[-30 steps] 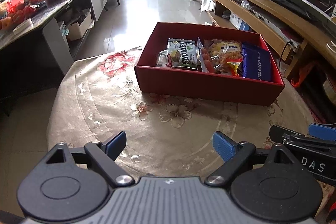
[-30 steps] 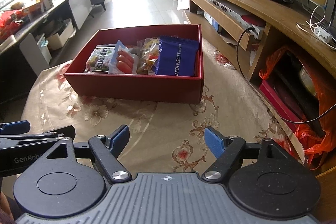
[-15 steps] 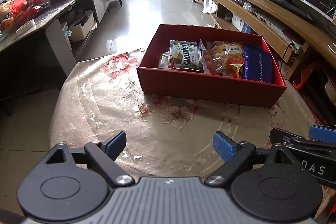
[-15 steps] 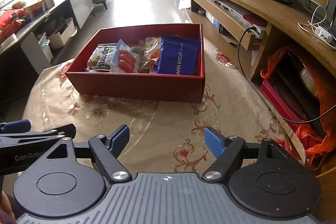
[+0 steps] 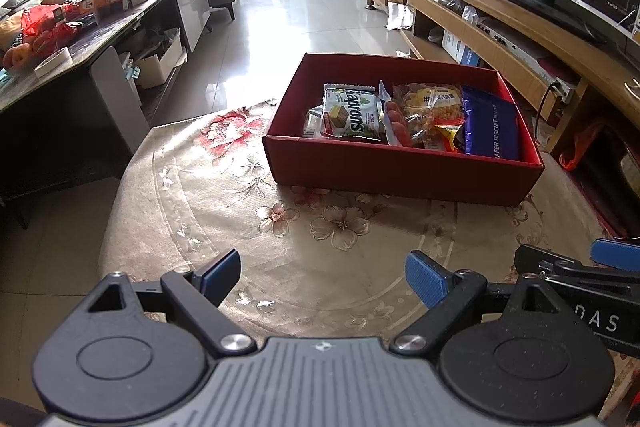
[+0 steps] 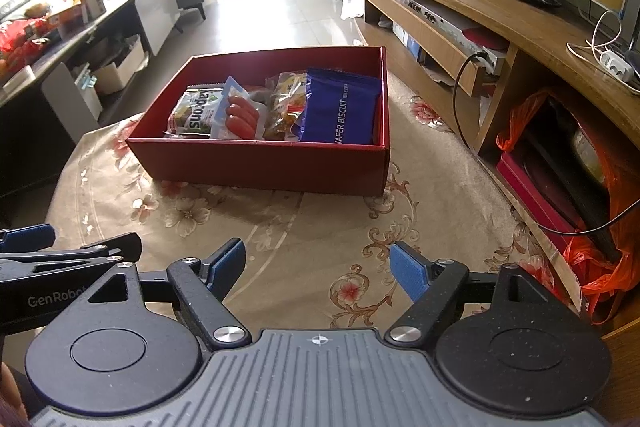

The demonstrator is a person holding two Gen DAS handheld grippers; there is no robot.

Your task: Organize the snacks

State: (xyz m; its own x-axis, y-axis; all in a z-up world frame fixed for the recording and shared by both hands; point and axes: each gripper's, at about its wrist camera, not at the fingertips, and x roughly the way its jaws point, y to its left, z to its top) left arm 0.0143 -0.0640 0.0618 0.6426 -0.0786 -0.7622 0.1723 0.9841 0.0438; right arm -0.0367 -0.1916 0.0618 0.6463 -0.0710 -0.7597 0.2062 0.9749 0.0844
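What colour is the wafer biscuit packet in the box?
Dark blue with white lettering; the wafer biscuit packet shows best in the right wrist view.

Red box (image 5: 400, 169) on table, open; snack packets (image 5: 412, 117) upright side by side inside.

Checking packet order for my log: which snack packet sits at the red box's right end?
The dark blue wafer biscuit packet, against the right wall of the red cardboard box; the others lie further left.

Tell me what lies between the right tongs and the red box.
Nothing but bare floral tablecloth separates the right tongs from the red box. The right wrist view shows it; the jaws stand open and empty.
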